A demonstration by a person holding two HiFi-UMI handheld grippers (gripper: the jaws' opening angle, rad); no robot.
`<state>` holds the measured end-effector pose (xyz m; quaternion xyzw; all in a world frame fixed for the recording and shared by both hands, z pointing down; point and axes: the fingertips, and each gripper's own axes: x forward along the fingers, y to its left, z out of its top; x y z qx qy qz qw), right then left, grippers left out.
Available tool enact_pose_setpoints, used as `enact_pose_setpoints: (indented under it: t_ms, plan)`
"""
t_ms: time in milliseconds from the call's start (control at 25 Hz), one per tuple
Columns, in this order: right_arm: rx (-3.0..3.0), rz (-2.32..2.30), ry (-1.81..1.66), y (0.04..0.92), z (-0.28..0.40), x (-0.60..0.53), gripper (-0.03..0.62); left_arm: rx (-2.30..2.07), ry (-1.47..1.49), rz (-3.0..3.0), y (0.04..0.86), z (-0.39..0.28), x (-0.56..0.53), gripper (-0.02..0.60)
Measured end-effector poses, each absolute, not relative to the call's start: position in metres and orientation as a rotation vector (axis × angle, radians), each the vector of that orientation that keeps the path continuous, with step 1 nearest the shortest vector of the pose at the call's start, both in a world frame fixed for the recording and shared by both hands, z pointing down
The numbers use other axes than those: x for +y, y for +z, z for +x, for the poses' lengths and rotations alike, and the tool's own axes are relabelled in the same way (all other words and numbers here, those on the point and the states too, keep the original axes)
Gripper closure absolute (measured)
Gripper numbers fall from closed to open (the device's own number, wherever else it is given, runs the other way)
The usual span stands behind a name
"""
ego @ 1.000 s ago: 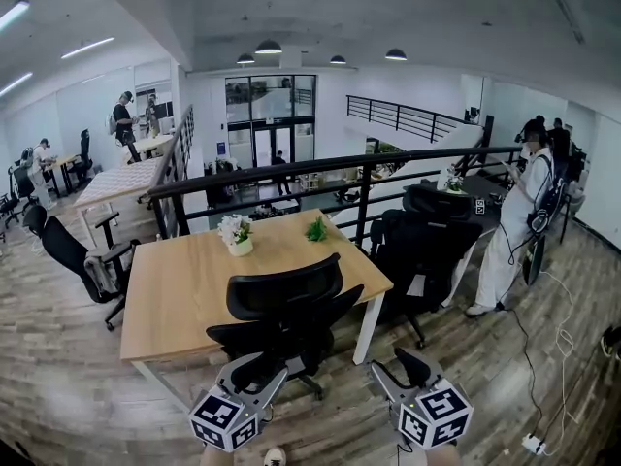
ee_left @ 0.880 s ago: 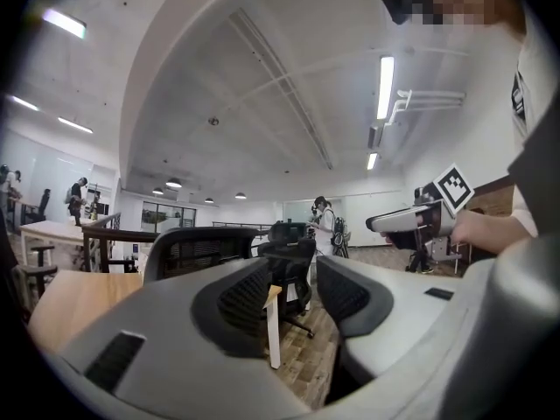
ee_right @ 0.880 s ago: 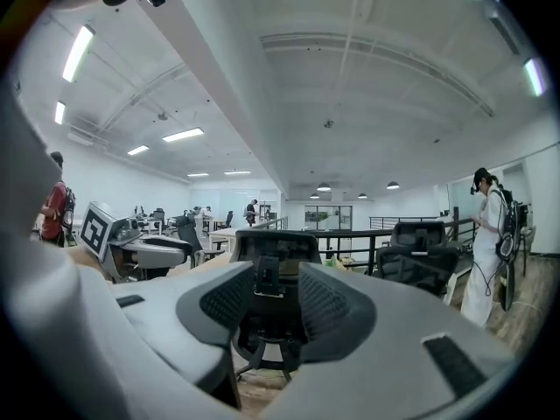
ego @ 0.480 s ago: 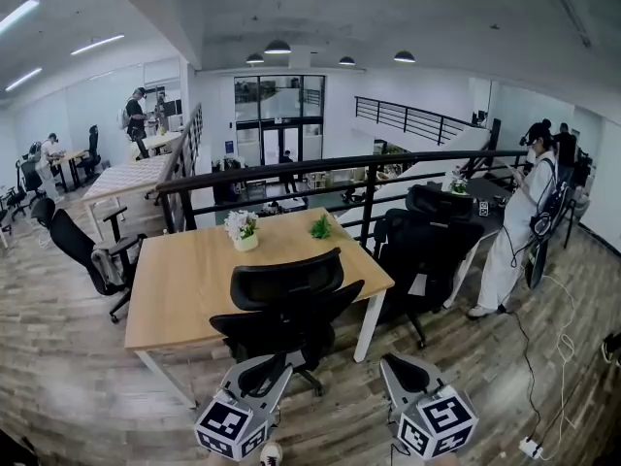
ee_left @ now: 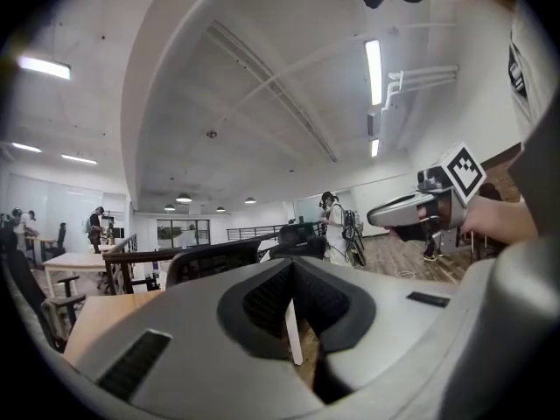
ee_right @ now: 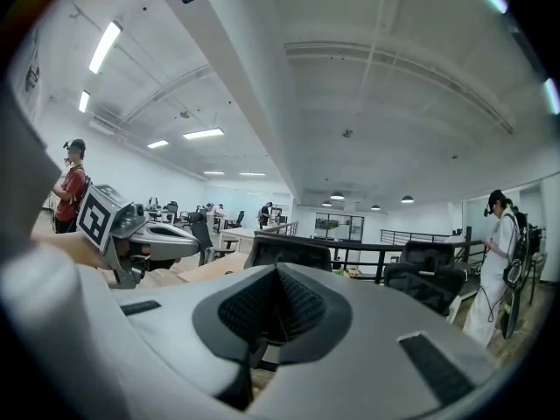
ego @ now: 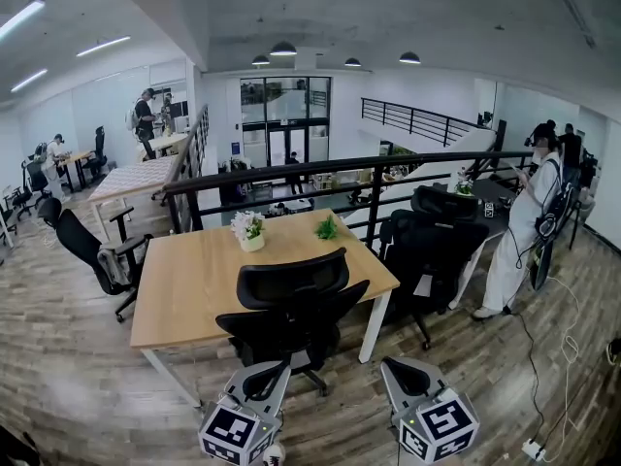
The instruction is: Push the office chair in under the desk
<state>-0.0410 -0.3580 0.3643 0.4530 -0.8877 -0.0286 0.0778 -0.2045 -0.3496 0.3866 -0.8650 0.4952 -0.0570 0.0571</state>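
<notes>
The black mesh-backed office chair (ego: 291,314) on castors stands at the near long edge of the light wooden desk with white legs (ego: 184,280). Its backrest rises above the desktop's edge, and its seat and base are out on the grey-brown plank floor (ego: 58,377), not tucked beneath.

The left gripper (ee_left: 293,265) points at the chair from behind. The backrest lies straight ahead of its jaws and slightly to their left, near the tips but apart from them. These jaws are clenched together with nothing grasped. A thin pale sliver shows in the notch below the tips; it may be something beyond the gripper, but the view is too poor to say.

The right gripper (ee_right: 278,274) is level with the left one and well apart from it. The chair's backrest is ahead of its jaws too, a little to their left. Its jaws are likewise pressed together and empty.

Farther ahead of both sets of jaws, on the desk's far side, stand a small white pot of white flowers (ego: 249,231) and a little green plant (ego: 327,227). Behind them runs a black metal railing (ego: 388,163).

Ahead and to the right of the right jaws is a second black office chair (ego: 432,250), and past it a person in white clothing (ego: 514,250). Ahead and far left of the left jaws stands another black chair with armrests (ego: 92,255).
</notes>
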Motion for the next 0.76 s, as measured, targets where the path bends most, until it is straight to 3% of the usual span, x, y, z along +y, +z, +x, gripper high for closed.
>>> enact_pose_setpoints:
  t_ms: [760]
  plan:
    - [-2.692, 1.32, -0.001, 0.379, -0.038, -0.365, 0.576, 1.592, -0.257, -2.755, 0.385, -0.181, -0.332, 0.569]
